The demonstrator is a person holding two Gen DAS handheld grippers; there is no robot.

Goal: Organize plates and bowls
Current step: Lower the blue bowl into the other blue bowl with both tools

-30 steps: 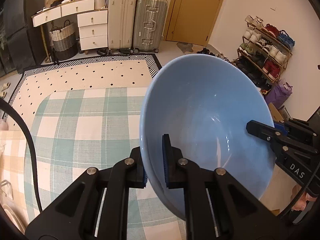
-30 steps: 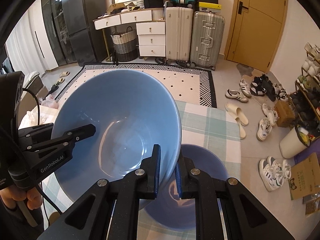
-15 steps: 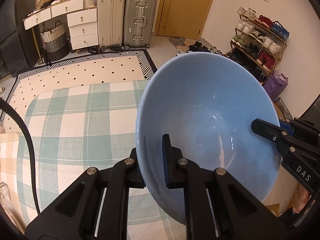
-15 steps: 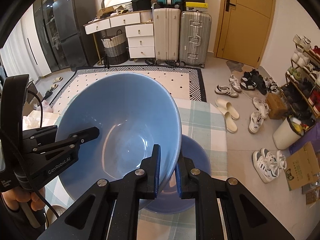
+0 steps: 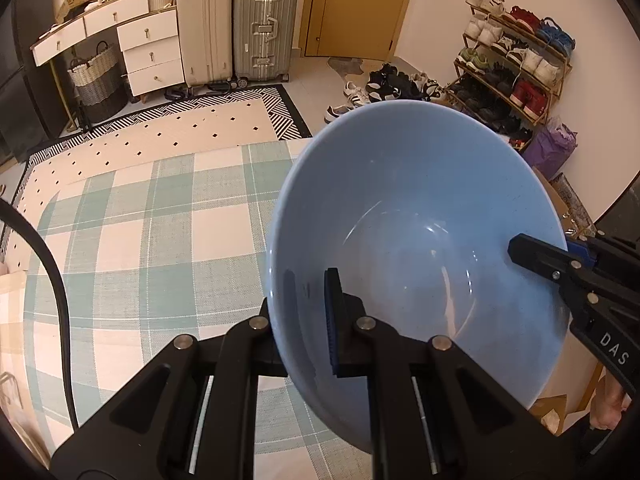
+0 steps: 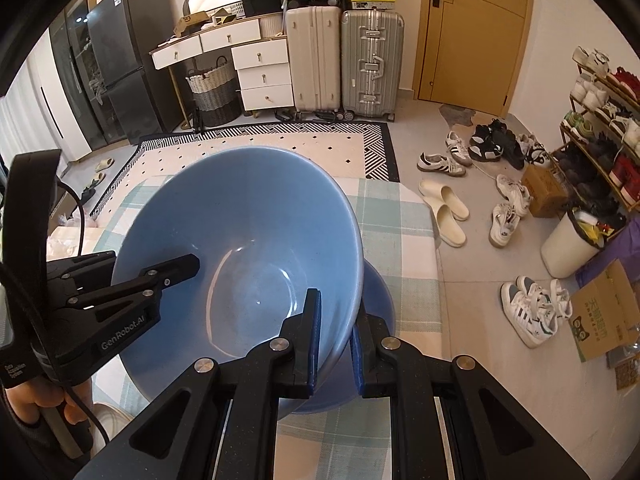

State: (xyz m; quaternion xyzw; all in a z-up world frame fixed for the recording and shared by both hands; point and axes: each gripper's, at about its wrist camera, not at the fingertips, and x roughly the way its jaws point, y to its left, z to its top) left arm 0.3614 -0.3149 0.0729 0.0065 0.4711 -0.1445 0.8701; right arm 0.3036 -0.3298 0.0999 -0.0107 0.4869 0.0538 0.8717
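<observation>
Jaws of the left gripper pinch the left rim of the large pale-blue glazed ceramic bowl; jaws of the right gripper clamp its opposite rim, both nearly shut on the thin wall. Two-handed hold probably steadies a wide, heavy bowl, tilted, above the green-and-white checked worktop. Right of the bowl, partly beneath it, sits a second blue dish; likely the stacking target. Its depth and shape are hidden by the bowl.

light blue bowl, green/white check cloth, blk/white geo rug
</observation>
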